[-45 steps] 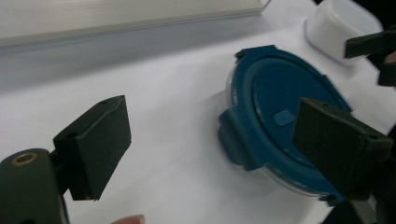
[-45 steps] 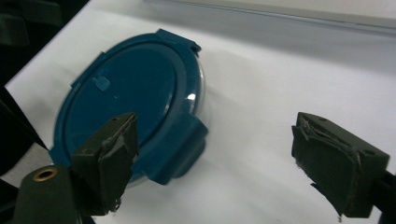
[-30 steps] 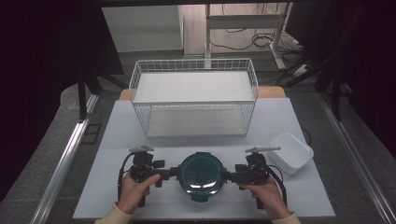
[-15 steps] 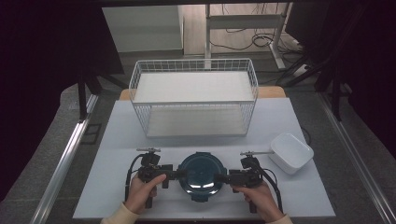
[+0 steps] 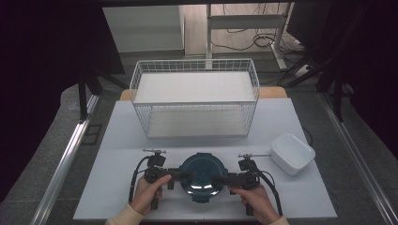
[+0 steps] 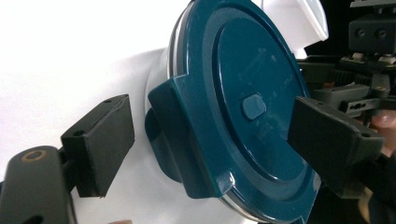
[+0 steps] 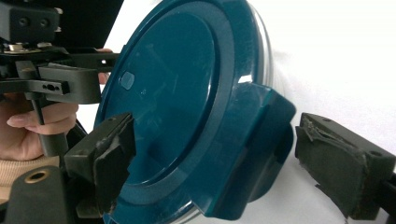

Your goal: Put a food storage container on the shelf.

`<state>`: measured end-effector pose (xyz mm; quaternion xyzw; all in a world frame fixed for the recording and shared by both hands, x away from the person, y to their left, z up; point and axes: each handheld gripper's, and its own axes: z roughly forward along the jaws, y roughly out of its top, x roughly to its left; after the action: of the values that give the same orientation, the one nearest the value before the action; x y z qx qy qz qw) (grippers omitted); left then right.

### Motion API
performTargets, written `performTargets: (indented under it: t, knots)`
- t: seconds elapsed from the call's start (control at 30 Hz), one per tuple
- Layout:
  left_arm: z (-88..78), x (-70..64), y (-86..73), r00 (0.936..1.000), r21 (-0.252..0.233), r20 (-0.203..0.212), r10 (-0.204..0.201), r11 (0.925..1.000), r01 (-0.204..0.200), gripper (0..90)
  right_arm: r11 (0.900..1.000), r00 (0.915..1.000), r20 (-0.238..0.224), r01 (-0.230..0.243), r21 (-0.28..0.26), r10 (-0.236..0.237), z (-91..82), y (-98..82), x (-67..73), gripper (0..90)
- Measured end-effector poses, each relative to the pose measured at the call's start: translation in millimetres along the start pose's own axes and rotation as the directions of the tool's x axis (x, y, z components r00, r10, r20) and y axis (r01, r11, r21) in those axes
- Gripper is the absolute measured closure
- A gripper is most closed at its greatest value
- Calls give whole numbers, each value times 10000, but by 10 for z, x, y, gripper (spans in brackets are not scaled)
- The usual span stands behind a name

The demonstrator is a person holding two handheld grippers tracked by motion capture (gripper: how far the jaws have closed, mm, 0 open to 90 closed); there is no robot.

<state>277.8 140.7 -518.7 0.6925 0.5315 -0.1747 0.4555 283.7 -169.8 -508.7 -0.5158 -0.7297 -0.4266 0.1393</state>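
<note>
High view: a white table (image 5: 117, 140) carries a white wire basket (image 5: 195, 96) at the far side, a small white tub (image 5: 292, 153) off to the right, and a round container with a dark teal lid (image 5: 202, 175) at the near edge, centred between the person's two hands. Left hand (image 5: 148, 192) holds the left gripper (image 5: 184, 175), which reaches in from the container's left side; right hand (image 5: 256, 199) holds the right gripper (image 5: 219, 180), reaching in from the right side. Both tools lie level and point at each other across the lid. Left gripper view: jaws spread wide and straddling a locking tab (image 6: 187, 140) on the lid's rim, one jaw over the table beside the tab, the other over the lid's top; a gap shows between each pad and the tab, nothing gripped. A clear wall shows under the lid edge. Right gripper view: jaws likewise spread, bracketing the opposite locking tab (image 7: 254, 140), one pad over the lid's top, the other clear of the tab on the table side; no grip here either. The opposite tool and fingers (image 7: 32, 122) show beyond the lid.
</note>
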Motion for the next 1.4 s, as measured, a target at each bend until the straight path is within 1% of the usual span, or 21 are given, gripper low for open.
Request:
performTargets:
  t: [0.03, 0.07, 0.13, 0.2, 0.23, 0.27, 0.33, 0.4, 0.43, 0.5, 0.57, 0.63, 0.8, 0.9, 0.93, 0.97, 1.0, 1.13, 1.23, 1.4]
  knots:
    - [19, 12, -5, 9997, 7, 81, -234, 9997, 234, 149, 10000, 10000, -7, -3, 7, 3, 8, -2, -1, 129]
    - [26, 24, -8, 9994, 82, 149, -315, 9995, 313, 158, 10000, 10000, -22, -31, 25, 31, 13, -3, -1, 138]
    - [43, 31, -14, 9986, 157, 316, -433, 9990, 428, 175, 10000, 9999, -70, -73, 0, 73, 21, -7, -1, 162]
    - [53, 22, -17, 9980, 263, 438, -446, 9987, 435, 201, 9999, 9998, -175, -110, 10, 110, 28, -11, 3, 198]
    - [61, 13, -20, 9981, 335, 444, -429, 9986, 415, 220, 10000, 9999, -148, -78, 12, 79, 34, -15, 6, 197]
    - [67, -1, -27, 9991, 354, 243, -344, 9988, 335, 219, 10000, 9999, -136, -63, -8, 63, 35, -16, 8, 200]
    - [62, -13, -32, 9991, 316, 174, -381, 9988, 375, 240, 9999, 9999, -143, -65, -94, 64, 17, -11, 0, 240]
    - [57, -17, -33, 9990, 281, 150, -411, 9988, 406, 255, 9998, 9998, -158, -110, -149, 108, 2, -6, -8, 253]
    - [49, -12, -35, 9982, 211, 150, -586, 9981, 583, 265, 9993, 9992, -249, -313, -198, 308, -9, -3, -28, 274]
    - [36, -6, -40, 9967, 95, 172, -790, 9968, 789, 280, 9988, 9987, -271, -444, -216, 438, -17, -2, -34, 288]
    - [12, -13, -46, 9962, 44, 185, -856, 9963, 856, 303, 9981, 9981, -285, -549, -275, 541, -29, -1, -35, 307]
    - [-18, -34, -55, 9966, -2, 155, -811, 9967, 812, 323, 9976, 9976, -327, -624, -303, 614, -52, -2, -25, 329]
    - [-74, -88, -65, 9976, -225, 112, -683, 9974, 685, 365, 9970, 9975, -392, -600, -486, 582, -98, -7, -6, 362]
    - [-119, -122, -64, 9988, -402, 57, -489, 9980, 491, 394, 9960, 9977, -446, -540, -711, 509, -138, -2, 12, 388]
    - [-129, -145, -63, 9996, -416, -13, -298, 9987, 297, 400, 9962, 9982, -436, -438, -748, 406, -151, 3, 24, 392]
    - [-132, -161, -64, 9998, -440, -54, -215, 9988, 212, 400, 9962, 9988, -399, -326, -811, 294, -163, 10, 39, 394]
    - [-140, -181, -66, 9999, -434, -93, -61, 9990, 57, 401, 9958, 9988, -396, -325, -859, 292, -171, 13, 46, 394]
    - [-159, -233, -70, 9999, -548, -113, 74, 9985, -80, 402, 9947, 9990, -430, -147, -1015, 104, -216, 28, 68, 395]
    - [-192, -272, -67, 9998, -657, -106, 184, 9977, -191, 403, 9936, 9990, -391, 147, -1122, -192, -251, 42, 114, 395]
    - [-258, -339, -57, 9990, -796, -148, 428, 9959, -438, 403, 9906, 9977, -396, 498, -1276, -553, -293, 62, 189, 395]
